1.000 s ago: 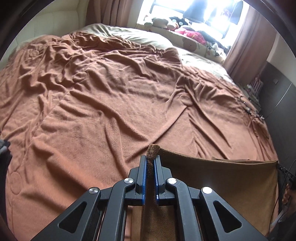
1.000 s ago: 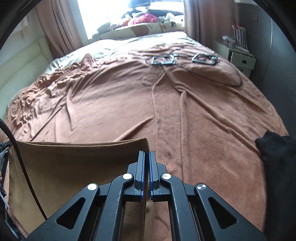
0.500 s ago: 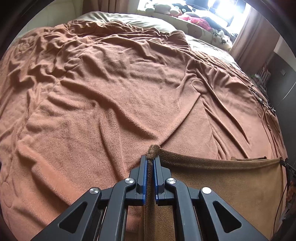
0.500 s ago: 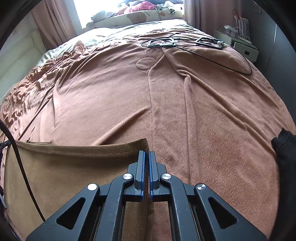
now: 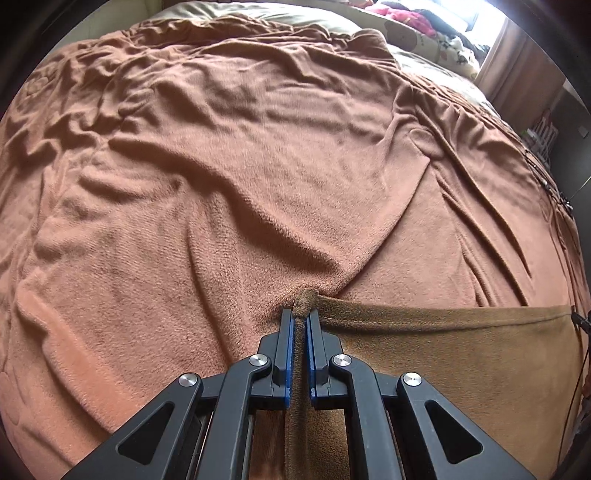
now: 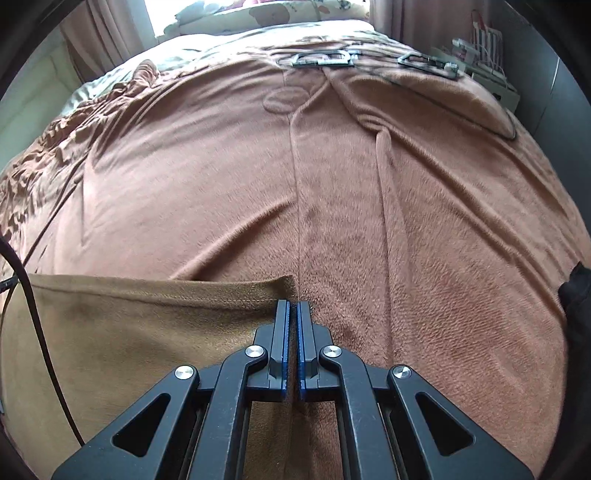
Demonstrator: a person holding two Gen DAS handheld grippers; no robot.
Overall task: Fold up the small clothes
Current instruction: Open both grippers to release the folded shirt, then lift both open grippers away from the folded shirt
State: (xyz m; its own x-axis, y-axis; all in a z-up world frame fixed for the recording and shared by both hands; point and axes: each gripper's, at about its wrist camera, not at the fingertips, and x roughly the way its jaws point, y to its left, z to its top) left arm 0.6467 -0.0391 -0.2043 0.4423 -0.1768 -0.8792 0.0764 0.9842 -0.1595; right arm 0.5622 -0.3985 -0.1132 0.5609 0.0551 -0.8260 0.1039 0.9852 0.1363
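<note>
A small brown cloth (image 5: 443, 354) is stretched between my two grippers, just above the rust-brown blanket (image 5: 258, 166) on the bed. My left gripper (image 5: 300, 314) is shut on the cloth's left corner, which bunches out past the fingertips. In the right wrist view the same brown cloth (image 6: 129, 332) spreads to the left, and my right gripper (image 6: 291, 304) is shut on its right corner. The cloth's lower part hangs below the grippers and is hidden.
The blanket (image 6: 332, 184) is wrinkled across the bed. Two black frame-like objects (image 6: 321, 59) (image 6: 424, 62) with a cable lie at the far end. A dark garment (image 6: 576, 295) lies at the right edge. Pillows and soft toys (image 5: 424, 33) sit by the window.
Both grippers have moved forward and down toward the blanket with the brown cloth held taut between them. The blanket now fills more of both views.
</note>
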